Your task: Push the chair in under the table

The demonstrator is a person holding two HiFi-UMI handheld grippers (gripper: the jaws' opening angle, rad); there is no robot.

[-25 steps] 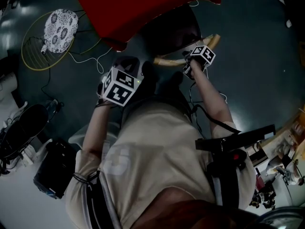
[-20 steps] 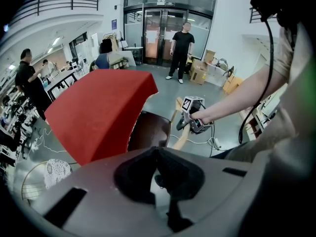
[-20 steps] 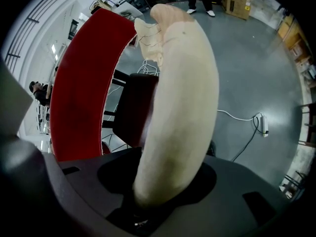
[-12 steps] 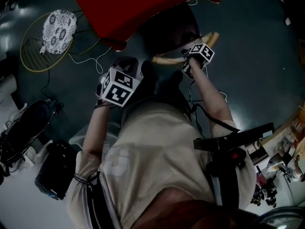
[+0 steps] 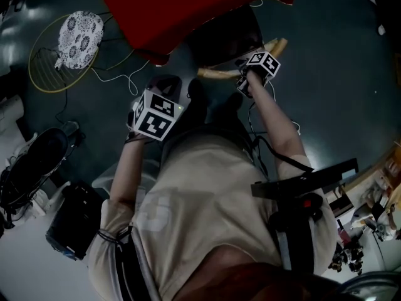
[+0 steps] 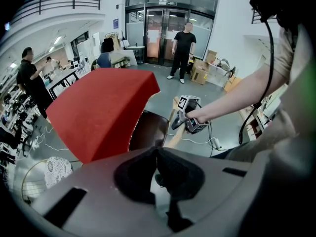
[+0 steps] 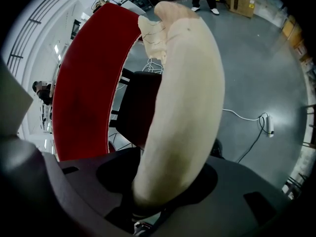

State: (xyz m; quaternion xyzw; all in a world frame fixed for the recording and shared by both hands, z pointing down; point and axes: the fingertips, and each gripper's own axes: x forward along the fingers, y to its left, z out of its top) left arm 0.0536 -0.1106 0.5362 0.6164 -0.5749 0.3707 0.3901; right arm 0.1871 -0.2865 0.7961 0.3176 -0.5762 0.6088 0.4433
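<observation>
Closest to us is our own body in a pale shirt (image 5: 200, 199), with both arms stretched forward and down. The left gripper (image 6: 157, 157) hangs in the air over the grey floor (image 5: 326, 74). Its fingers are pressed fully together and there is nothing between them. It stands to the left of the chair and does not touch it.

A little further on, the right gripper (image 7: 160, 177) is on the chair's backrest (image 7: 187, 83), a pale curved wooden rail. The rail runs between the fingers and fills the gap, so the pads lie against it on both sides. These fingers have just been opening slightly, but in the right gripper view the rail sits firmly in their hold.

Beyond the rail is the chair (image 5: 225, 36) with its dark seat. The front part of the seat lies under the edge of the red bench (image 5: 188, 5), while the backrest is outside it, on our side.

To the left of the bench, a yellow hoop with a patterned cloth (image 5: 78, 39) lies on the floor, and thin white cables (image 5: 119, 80) run near it.

Far away, the left gripper view shows a bright hall with glass doors (image 6: 163, 33) and a person in black (image 6: 183, 48) standing before them.
</observation>
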